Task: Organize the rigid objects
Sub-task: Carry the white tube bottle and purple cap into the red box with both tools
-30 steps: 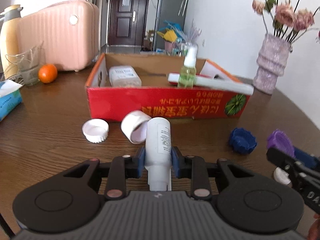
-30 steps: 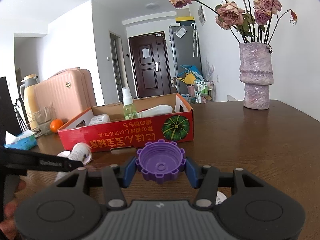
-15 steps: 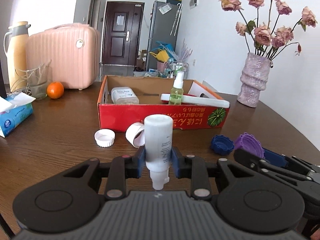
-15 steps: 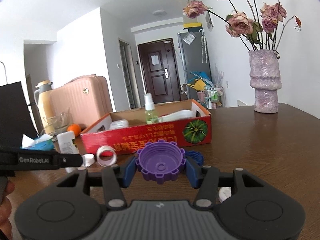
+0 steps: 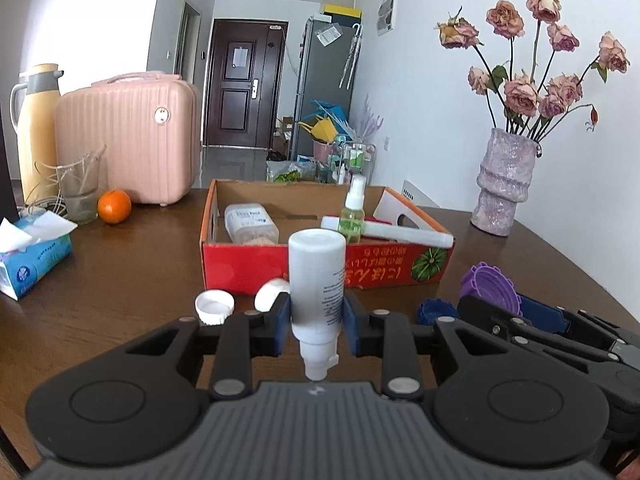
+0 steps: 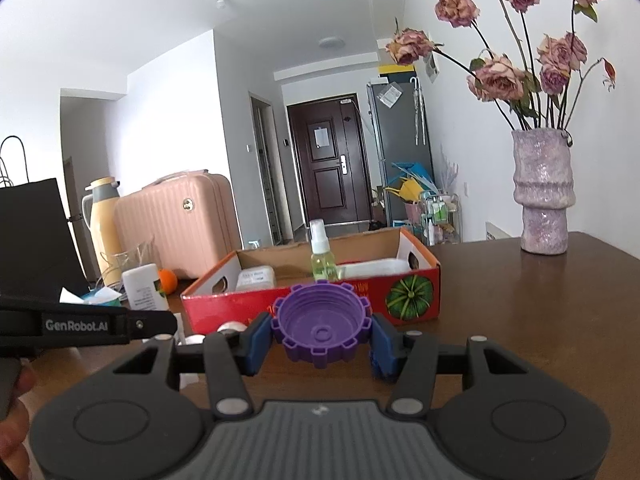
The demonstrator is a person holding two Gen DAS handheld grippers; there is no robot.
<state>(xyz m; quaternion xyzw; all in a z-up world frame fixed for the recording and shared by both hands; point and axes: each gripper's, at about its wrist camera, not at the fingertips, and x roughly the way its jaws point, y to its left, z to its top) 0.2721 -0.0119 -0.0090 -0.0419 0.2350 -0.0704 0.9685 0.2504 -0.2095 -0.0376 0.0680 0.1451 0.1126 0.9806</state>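
— White plastic between the blue pads of the left gripper?
— Yes: white bottle, clamped at mid-body, nozzle end toward the camera, flat base tipped up and away. Lifted clear of the wooden table, in front of the red cardboard box.
— And on the other side?
— Closed on the purple cap, hollow side facing the camera, toothed rim pinched from both flanks by the right gripper. Held above the table, before the same box. Also seen from the left wrist view, low at the right edge, with the right gripper's black frame below it.
— Inside the box?
— Green spray bottle standing upright near the front wall, a long white tube lying behind it across the right corner, and a clear lidded container toward the left.
— Loose on the table?
— White cap, open side up, just left of the gripper's pads; a second white cap on its side, partly hidden behind the bottle; a blue cap further right, near the purple one.
— Further off?
— Orange beside a glass beaker, blue tissue pack at the left edge, pink suitcase, yellow thermos, and a mauve vase of dried roses at the right.
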